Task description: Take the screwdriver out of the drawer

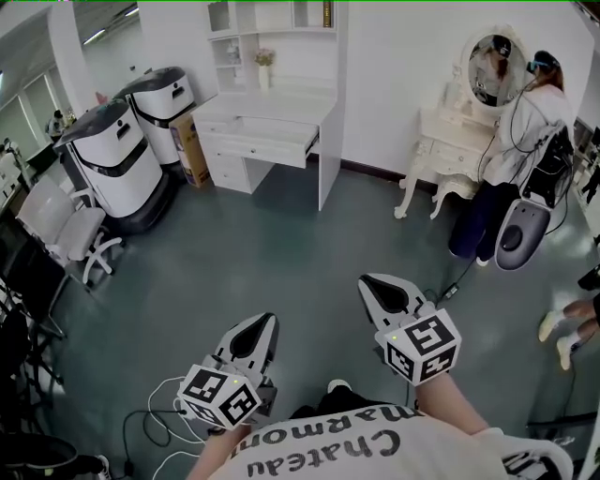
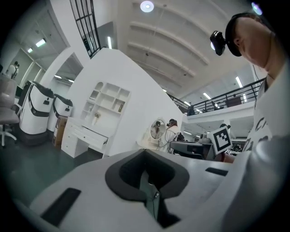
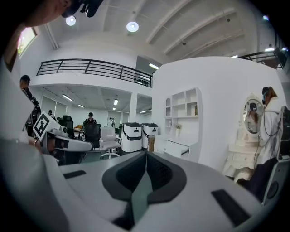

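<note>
Screwdriver: can't make it out in any view. Drawer [image 1: 272, 141] is the top one of the white desk [image 1: 309, 108], pulled partway out; its inside is too small and far off to read. The desk stands against the back wall with an open-shelf hutch [image 1: 272, 28] above it, a small vase of flowers [image 1: 264, 64] on the lower shelf.

Both grippers are well apart from the desk, held low near the wearer's torso over the grey-green floor [image 1: 281, 244], jaws pointing roughly towards the desk.
- left gripper [image 1: 265, 322]: jaws clenched, tips meeting, nothing between them.
- right gripper [image 1: 368, 282]: same, jaws pressed together and empty. It sits slightly further forward than the left.

Each gripper view shows the other gripper's marker cube off to the side.

Around the desk:
- cardboard box [image 1: 192, 150] just beside the desk's left end
- two white-and-black machines [image 1: 117, 159] left of the box, side by side
- white office chair [image 1: 70, 230] near the closer machine
- white vanity table [image 1: 450, 141] with an oval mirror [image 1: 492, 66] to the right of the desk, a person [image 1: 525, 131] standing at it facing the mirror
- loose cables [image 1: 159, 417] on the floor next to the left gripper
</note>
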A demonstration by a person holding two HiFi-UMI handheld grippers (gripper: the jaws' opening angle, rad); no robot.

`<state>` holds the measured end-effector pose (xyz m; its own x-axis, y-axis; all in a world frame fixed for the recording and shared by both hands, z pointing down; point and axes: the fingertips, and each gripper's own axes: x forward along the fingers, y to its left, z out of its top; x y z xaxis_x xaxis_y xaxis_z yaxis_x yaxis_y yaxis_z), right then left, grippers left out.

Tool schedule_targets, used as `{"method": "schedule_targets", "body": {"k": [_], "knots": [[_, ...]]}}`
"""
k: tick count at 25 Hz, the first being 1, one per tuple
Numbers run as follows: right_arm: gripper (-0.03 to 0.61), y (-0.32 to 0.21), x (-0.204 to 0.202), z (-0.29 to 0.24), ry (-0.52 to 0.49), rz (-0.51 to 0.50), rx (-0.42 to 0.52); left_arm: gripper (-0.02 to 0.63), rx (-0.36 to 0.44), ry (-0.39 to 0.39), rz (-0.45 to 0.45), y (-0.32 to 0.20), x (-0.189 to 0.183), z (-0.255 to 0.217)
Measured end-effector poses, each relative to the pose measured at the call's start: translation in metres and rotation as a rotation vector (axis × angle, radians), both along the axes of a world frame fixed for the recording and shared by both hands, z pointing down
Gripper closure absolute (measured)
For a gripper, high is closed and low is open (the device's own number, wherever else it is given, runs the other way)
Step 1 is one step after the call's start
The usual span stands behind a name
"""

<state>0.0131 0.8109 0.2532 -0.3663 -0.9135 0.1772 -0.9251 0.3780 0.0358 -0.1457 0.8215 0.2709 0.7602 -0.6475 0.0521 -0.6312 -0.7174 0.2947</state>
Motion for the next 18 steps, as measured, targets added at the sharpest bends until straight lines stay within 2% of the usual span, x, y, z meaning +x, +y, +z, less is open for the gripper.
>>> {"method": "schedule_targets", "body": {"k": [3, 8, 12, 18], "knots": [[0.551, -0.025, -0.002, 0.001, 0.007, -0.022, -0.004, 0.592, 0.017, -0.007, 0.009, -0.020, 0.002, -0.003], [0.551, -0.092, 0.009, -0.001, 0.037, -0.044, 0.024, 0.592, 0.054, -0.040, -0.029, -0.085, 0.010, -0.009], [0.549, -0.157, 0.029, -0.011, 0.034, -0.077, 0.029, 0.591, 0.095, -0.050, -0.061, -0.152, 0.032, -0.023], [0.551, -0.257, 0.079, -0.037, 0.055, -0.074, 0.098, 0.591, 0.155, -0.042, -0.111, -0.238, 0.059, -0.041]]}}
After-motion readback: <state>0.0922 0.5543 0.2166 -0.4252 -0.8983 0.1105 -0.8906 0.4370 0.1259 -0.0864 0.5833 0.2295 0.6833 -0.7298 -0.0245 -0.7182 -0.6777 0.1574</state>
